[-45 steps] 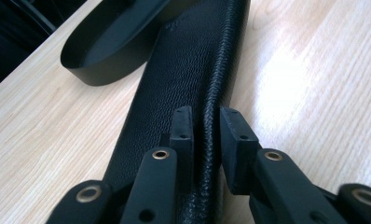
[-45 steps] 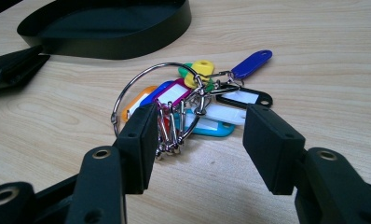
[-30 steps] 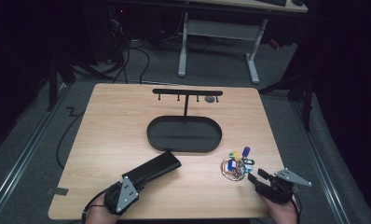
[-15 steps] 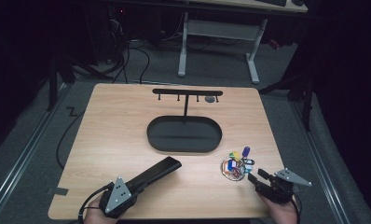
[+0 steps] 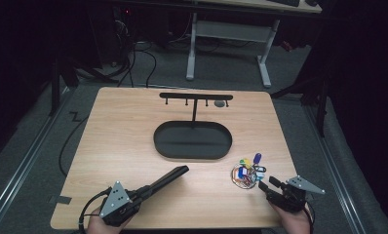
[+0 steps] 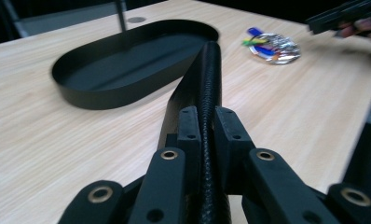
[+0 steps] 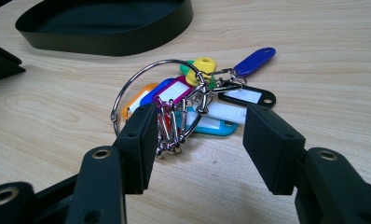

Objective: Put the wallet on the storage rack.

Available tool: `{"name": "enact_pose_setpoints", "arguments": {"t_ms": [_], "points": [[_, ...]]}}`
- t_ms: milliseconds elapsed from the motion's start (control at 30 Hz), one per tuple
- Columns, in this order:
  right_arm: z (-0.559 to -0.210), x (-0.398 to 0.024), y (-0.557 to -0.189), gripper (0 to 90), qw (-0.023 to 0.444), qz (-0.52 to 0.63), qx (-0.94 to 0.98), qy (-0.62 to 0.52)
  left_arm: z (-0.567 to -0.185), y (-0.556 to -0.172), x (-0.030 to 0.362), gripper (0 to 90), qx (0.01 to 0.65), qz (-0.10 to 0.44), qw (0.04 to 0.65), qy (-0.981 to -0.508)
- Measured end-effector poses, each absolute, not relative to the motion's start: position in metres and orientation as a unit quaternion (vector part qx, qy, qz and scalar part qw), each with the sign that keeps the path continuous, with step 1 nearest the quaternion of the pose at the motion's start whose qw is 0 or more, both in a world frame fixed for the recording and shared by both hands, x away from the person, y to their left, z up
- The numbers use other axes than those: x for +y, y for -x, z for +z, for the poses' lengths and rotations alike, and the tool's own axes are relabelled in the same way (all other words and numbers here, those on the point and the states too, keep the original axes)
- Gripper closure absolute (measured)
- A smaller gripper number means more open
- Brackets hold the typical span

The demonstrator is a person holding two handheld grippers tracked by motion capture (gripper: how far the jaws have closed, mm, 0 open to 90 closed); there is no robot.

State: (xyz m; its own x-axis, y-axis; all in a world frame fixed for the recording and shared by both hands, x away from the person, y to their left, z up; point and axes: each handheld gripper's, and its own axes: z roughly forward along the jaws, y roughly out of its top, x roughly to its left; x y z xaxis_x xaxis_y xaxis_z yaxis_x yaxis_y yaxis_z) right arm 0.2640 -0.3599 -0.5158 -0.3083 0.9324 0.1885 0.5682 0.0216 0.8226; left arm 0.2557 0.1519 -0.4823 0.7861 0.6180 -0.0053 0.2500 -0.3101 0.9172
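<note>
While it lies flat on the pale wooden desk (image 5: 133, 146), the long black bar with a bumpy edge (image 5: 165, 179) points its far end at the black oval metal tray (image 5: 192, 140). The left gripper (image 6: 207, 135) has its jaws shut tight on the bar's near end. The right gripper (image 7: 197, 133) has its jaws partly open around nothing, just before the metal ring of bright plastic key tags (image 7: 193, 95), which lies right of the tray. Dark grey floor (image 5: 36, 146) runs round the desk. The tray has nothing in it.

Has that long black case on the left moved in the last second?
Yes. The case, gripped by the left claw, slid back toward the table's near edge, away from the tray.
</note>
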Motion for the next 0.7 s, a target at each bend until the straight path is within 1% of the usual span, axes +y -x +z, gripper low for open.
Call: {"name": "enact_pose_setpoints", "arguments": {"t_ms": [233, 500, 700], "points": [[-0.516, -0.360, -0.264, 45.7, 0.210, 0.433, 0.683, -0.549, -0.479, -0.252, 0.150, 81.9, 0.274, 0.158, 0.538, -0.781], [-0.516, -0.359, -0.264, 45.7, 0.210, 0.433, 0.684, -0.549, -0.484, -0.259, 0.161, 81.6, 0.300, 0.165, 0.541, -0.768], [-0.516, -0.360, -0.264, 45.7, 0.209, 0.433, 0.684, -0.548, -0.484, -0.262, 0.164, 80.9, 0.307, 0.170, 0.542, -0.764]]}}
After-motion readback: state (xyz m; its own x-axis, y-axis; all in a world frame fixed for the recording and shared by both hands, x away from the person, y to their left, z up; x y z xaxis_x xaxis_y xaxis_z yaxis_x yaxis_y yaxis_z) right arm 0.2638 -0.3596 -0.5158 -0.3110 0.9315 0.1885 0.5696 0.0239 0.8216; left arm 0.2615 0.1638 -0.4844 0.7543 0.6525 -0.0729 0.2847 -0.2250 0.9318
